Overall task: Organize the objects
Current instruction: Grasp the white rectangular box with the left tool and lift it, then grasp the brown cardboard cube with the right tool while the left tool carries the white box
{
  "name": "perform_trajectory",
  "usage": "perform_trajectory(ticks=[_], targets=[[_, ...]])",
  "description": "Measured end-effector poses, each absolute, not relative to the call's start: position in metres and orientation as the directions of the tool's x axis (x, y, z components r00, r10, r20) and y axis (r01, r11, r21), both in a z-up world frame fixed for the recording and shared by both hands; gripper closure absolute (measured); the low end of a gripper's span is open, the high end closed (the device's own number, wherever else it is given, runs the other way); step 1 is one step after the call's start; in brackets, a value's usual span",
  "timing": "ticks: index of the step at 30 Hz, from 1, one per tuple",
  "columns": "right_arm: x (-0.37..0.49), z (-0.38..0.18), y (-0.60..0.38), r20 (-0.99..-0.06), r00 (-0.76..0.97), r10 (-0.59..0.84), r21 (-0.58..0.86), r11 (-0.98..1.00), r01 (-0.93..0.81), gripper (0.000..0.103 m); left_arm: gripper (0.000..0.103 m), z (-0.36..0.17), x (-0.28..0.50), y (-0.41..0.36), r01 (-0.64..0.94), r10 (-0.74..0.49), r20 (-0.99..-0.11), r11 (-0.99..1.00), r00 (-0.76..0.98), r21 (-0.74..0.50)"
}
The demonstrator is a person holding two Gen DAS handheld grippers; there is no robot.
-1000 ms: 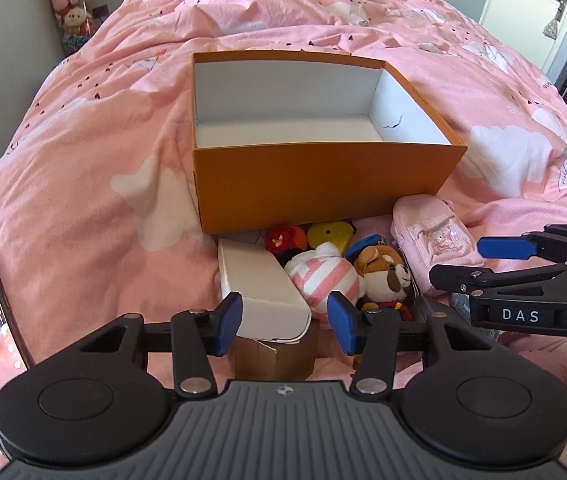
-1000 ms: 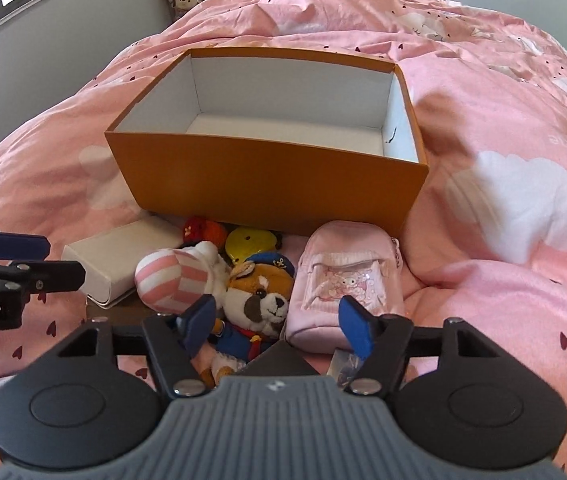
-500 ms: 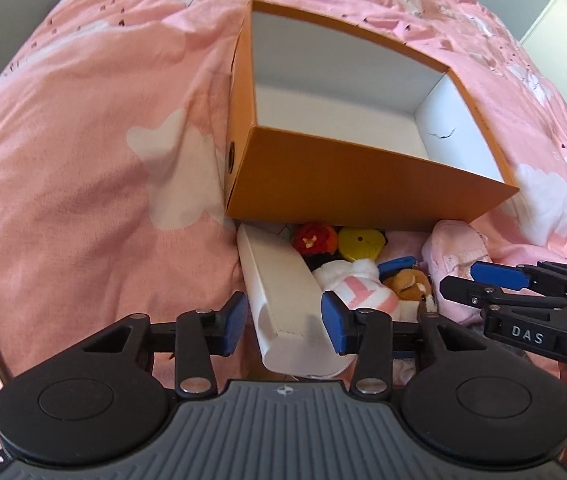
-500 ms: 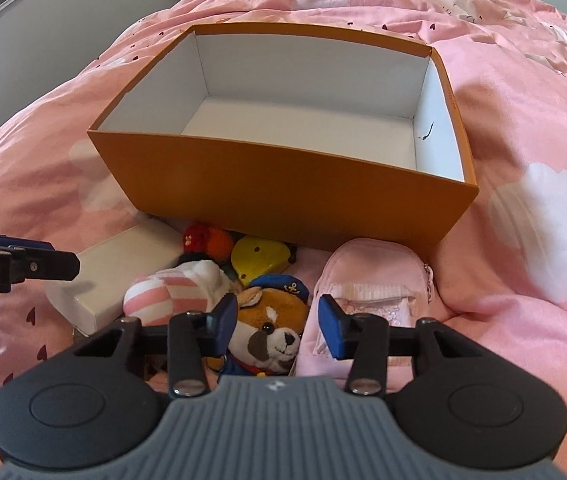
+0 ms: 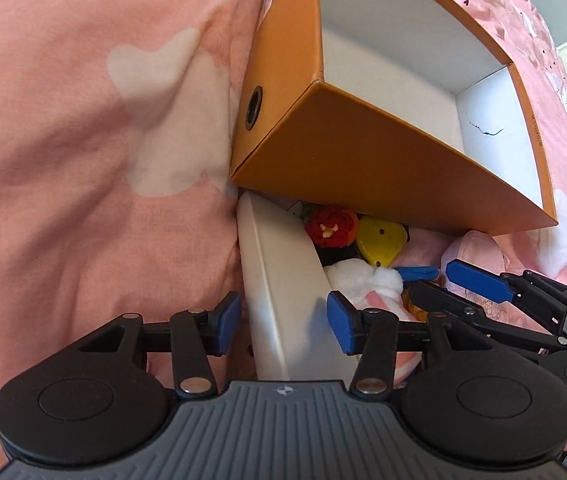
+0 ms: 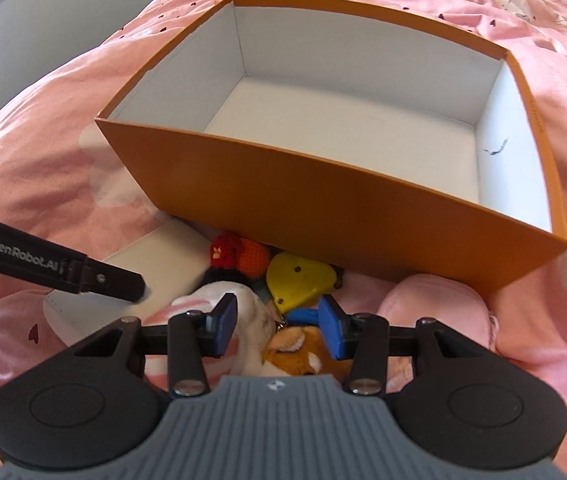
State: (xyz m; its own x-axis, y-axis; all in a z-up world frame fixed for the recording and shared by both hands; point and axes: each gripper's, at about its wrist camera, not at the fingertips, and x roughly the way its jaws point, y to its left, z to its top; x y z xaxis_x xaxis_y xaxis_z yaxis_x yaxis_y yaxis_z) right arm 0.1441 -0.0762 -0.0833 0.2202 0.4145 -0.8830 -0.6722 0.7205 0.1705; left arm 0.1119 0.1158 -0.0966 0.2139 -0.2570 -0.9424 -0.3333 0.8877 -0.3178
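We hold both grippers low over the heap of small things in front of the empty orange box (image 6: pixel 335 216), which fills the upper middle of the right wrist view.

Our left gripper (image 5: pixel 281 322) has just been opening its jaws, and they now stand fairly wide astride the white box (image 5: pixel 283 300). That box lies at lower centre of the left wrist view, its long axis running away from us toward the orange box's near corner, so the jaws cross its short side. The left pad looks just clear of it; whether the right pad touches we cannot tell.

Our right gripper (image 6: pixel 279 326) stands half open, not pressing anything we can see. Directly under it, at lower centre of the right wrist view, lie the fox plush (image 6: pixel 295 354) and the pink-striped plush (image 6: pixel 203 308). The yellow tag (image 6: pixel 299 280) and the red crocheted toy (image 6: pixel 239 254) sit just beyond, against the orange wall. The pink pouch (image 6: pixel 435 312) lies to the right.

We judge the white box to be the left hand's pick, since that hand is nearer.
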Motion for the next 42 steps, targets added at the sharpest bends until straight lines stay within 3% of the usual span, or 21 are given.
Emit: perform_trajectory(ticks=[3,8,17,27,37,42], targets=[[0.147,-0.086,-0.07,-0.885,0.206,0.417,0.176,0.711,-0.681,0.055,0.045,-0.106,0.119,0.117,-0.351,-0.275,-0.941,0.876,0.2,-0.33],[0.148,-0.082,-0.07,-0.881,0.207,0.425,0.179,0.706,-0.685,0.055,0.06,-0.107,0.118,0.123,-0.379,-0.284,-0.93,0.854,0.232,-0.356],[0.136,-0.067,-0.074,-0.863,0.198,0.465,0.201,0.675,-0.71,0.055,0.07,-0.076,0.093,0.116,-0.326,-0.219,-0.916,0.886,0.336,-0.331],[0.114,-0.053,-0.063,-0.828,0.057,0.558,0.311,0.541,-0.781,0.057,0.071,-0.037,0.056,0.102,-0.216,-0.087,-0.935,0.962,0.343,-0.168],[0.089,-0.058,-0.063,-0.812,-0.138,0.567,0.454,0.464,-0.761,0.059,0.07,-0.043,0.037,0.11,-0.231,-0.081,-0.949,0.96,0.306,-0.157],[0.084,-0.08,-0.057,-0.846,-0.148,0.512,0.438,0.511,-0.739,0.043,0.069,-0.057,0.042,0.121,-0.279,-0.1,-0.956,0.944,0.275,-0.179]])
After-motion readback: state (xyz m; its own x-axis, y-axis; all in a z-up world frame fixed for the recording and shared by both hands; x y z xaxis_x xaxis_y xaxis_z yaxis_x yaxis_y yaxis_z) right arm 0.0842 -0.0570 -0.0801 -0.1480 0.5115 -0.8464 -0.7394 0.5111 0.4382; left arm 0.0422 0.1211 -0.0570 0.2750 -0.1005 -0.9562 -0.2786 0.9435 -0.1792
